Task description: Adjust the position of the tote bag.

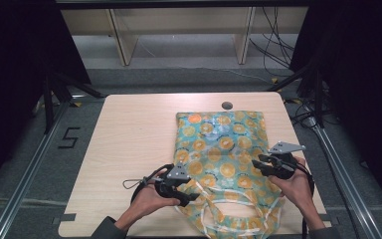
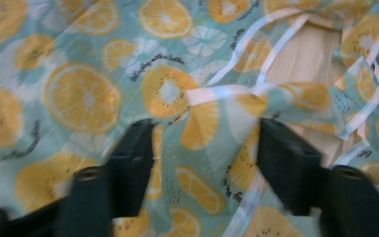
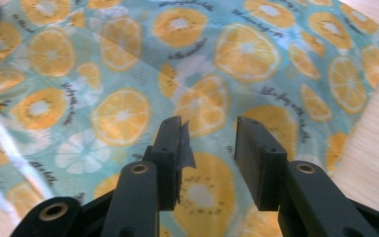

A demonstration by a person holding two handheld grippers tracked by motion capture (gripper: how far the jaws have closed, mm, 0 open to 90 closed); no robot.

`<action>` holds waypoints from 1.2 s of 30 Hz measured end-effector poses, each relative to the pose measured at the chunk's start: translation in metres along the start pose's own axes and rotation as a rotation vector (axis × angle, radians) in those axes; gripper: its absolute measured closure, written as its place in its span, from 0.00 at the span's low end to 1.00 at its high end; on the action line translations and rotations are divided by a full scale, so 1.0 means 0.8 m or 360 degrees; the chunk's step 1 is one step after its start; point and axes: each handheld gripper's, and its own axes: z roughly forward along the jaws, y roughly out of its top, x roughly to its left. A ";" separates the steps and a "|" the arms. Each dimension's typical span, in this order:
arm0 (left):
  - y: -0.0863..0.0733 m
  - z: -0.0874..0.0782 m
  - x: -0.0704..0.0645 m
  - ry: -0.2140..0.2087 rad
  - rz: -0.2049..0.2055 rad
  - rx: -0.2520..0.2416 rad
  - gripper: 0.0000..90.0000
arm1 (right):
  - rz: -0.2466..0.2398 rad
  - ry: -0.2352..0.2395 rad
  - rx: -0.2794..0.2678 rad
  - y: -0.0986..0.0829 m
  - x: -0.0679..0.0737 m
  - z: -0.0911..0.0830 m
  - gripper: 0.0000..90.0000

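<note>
Toward the near right corner of the tabletop (image 1: 129,129) lay the fruit-print bag (image 1: 222,149), thin, light and floppy, probably best pinched at an edge or its handles. The left gripper (image 2: 205,143) gaped wide over the crumpled fabric; the right gripper (image 3: 209,140) hovered parted, grasping nothing.

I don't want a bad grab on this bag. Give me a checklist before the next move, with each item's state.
1. Left tool open: ok, jaws apart in the left gripper view.
2. Right tool open: ok.
3. Fruit-print bag flat on the table: ok.
4. Fabric between the left jaws: cannot tell, blurred.
5. Handles free of tangles: cannot tell.
</note>
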 end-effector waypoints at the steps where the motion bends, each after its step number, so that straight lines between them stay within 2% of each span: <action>1: 0.002 0.004 0.001 0.0006 0.0057 0.0032 0.56 | -0.0006 0.0006 -0.0018 0.000 0.002 0.001 0.71; 2: 0.004 0.007 0.003 0.0009 0.0112 0.0055 0.63 | -0.0013 0.0015 -0.0011 0.000 0.004 0.001 0.71; 3: 0.008 0.012 0.005 0.0013 0.0148 0.0064 0.75 | -0.0025 0.0022 -0.0006 0.000 0.006 0.002 0.71; 4: 0.010 0.015 0.004 0.0038 0.0119 0.0033 0.84 | -0.0027 0.0030 0.0008 0.001 0.008 0.001 0.71; 5: 0.016 0.015 0.009 0.0054 0.0162 0.0043 0.90 | -0.0033 0.0028 0.0015 0.001 0.008 0.001 0.71; 6: 0.019 0.014 0.012 0.0073 0.0169 0.0070 0.95 | -0.0025 0.0044 0.0016 0.002 0.010 0.000 0.71; 7: 0.024 0.015 0.015 0.0099 0.0136 0.0026 0.97 | -0.0026 0.0040 0.0010 0.003 0.011 -0.001 0.71; 8: 0.030 0.014 0.020 0.0127 0.0119 0.0016 0.98 | -0.0003 0.0050 -0.0004 0.004 0.013 -0.003 0.72; 9: 0.036 0.011 0.028 0.0139 0.0102 -0.0007 0.98 | -0.0031 0.0052 -0.0020 0.005 0.013 -0.003 0.72; 11: 0.047 0.007 0.044 0.0152 0.0047 -0.0065 0.99 | -0.0023 0.0063 -0.0020 0.008 0.017 -0.006 0.72; 12: 0.053 0.004 0.054 0.0181 0.0025 -0.0092 0.99 | -0.0026 0.0072 -0.0022 0.009 0.018 -0.007 0.72; 14: 0.057 0.002 0.059 0.0185 0.0011 -0.0106 0.99 | -0.0055 0.0070 -0.0036 0.009 0.019 -0.006 0.72; 16: 0.070 -0.002 0.080 0.0207 -0.0026 -0.0158 0.99 | -0.0039 0.0094 -0.0024 0.010 0.023 -0.008 0.72; 17: 0.073 -0.004 0.086 0.0218 -0.0052 -0.0168 0.99 | -0.0070 0.0092 -0.0038 0.010 0.022 -0.007 0.72; 18: 0.076 -0.005 0.093 0.0226 -0.0068 -0.0203 0.99 | -0.0070 0.0098 -0.0041 0.010 0.022 -0.008 0.72; 19: 0.077 -0.005 0.096 0.0224 -0.0110 -0.0211 0.99 | -0.0075 0.0111 -0.0045 0.011 0.021 -0.008 0.72; 20: 0.079 -0.006 0.102 0.0229 -0.0107 -0.0227 0.99 | -0.0053 0.0125 -0.0030 0.012 0.022 -0.010 0.73; 22: 0.079 -0.007 0.110 0.0232 -0.0154 -0.0241 0.99 | -0.0062 0.0137 -0.0022 0.012 0.022 -0.011 0.72; 23: 0.079 -0.007 0.113 0.0244 -0.0174 -0.0247 0.99 | -0.0103 0.0128 -0.0053 0.012 0.020 -0.010 0.72; 24: 0.079 -0.007 0.117 0.0247 -0.0175 -0.0257 0.98 | -0.0074 0.0153 -0.0042 0.013 0.022 -0.012 0.72; 25: 0.078 -0.007 0.119 0.0246 -0.0203 -0.0252 0.99 | -0.0029 0.0163 -0.0039 0.013 0.025 -0.013 0.72; 26: 0.078 -0.007 0.121 0.0249 -0.0207 -0.0252 0.98 | -0.0040 0.0167 -0.0049 0.013 0.026 -0.014 0.72; 27: 0.077 -0.008 0.125 0.0247 -0.0198 -0.0243 0.98 | -0.0087 0.0166 -0.0057 0.015 0.025 -0.015 0.72; 28: 0.077 -0.008 0.127 0.0257 -0.0230 -0.0238 0.98 | -0.0063 0.0178 -0.0061 0.014 0.028 -0.016 0.72; 29: 0.077 -0.008 0.131 0.0247 -0.0208 -0.0236 0.98 | -0.0052 0.0204 -0.0050 0.015 0.031 -0.017 0.71; 31: 0.076 -0.008 0.136 0.0256 -0.0235 -0.0246 0.98 | -0.0085 0.0197 -0.0081 0.017 0.034 -0.018 0.71; 33: 0.075 -0.007 0.137 0.0258 -0.0257 -0.0255 0.98 | -0.0110 0.0225 -0.0062 0.020 0.037 -0.020 0.69; 34: 0.075 -0.006 0.141 0.0268 -0.0288 -0.0271 0.98 | -0.0065 0.0250 -0.0069 0.021 0.045 -0.021 0.67; 35: 0.075 -0.006 0.144 0.0256 -0.0273 -0.0265 0.98 | -0.0131 0.0258 -0.0071 0.023 0.044 -0.020 0.66; 36: 0.074 -0.007 0.146 0.0268 -0.0278 -0.0252 0.98 | -0.0132 0.0274 -0.0071 0.023 0.047 -0.020 0.64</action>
